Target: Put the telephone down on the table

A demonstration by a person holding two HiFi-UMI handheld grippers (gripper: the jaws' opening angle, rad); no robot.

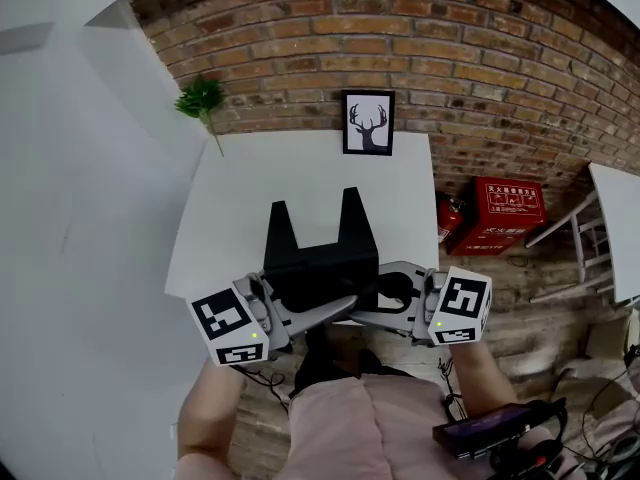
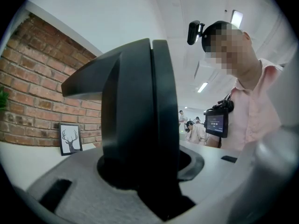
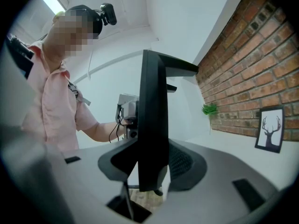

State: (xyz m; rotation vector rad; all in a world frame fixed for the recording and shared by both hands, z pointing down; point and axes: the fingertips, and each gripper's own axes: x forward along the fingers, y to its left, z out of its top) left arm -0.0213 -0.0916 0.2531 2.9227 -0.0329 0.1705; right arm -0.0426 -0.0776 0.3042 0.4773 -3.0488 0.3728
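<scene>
The matte black telephone [image 1: 318, 260], a blocky body with two upright horns, sits at the near edge of the white table [image 1: 228, 203]. The left gripper [image 1: 335, 309] and the right gripper [image 1: 376, 314] each clamp one of its sides.

The white table [image 1: 230, 208] lies bare on the left, on the right and across its middle, open to a reach from the near side. A framed picture [image 1: 368, 123] stands upright at the far edge by the brick wall [image 1: 480, 58], and a small plant [image 1: 203, 100] is at the far left corner. The black telephone [image 1: 320, 258] blocks the middle of the near edge. On the floor right of the table, a red box [image 1: 505, 213] and a fire extinguisher [image 1: 447, 218] stand by the wall.
</scene>
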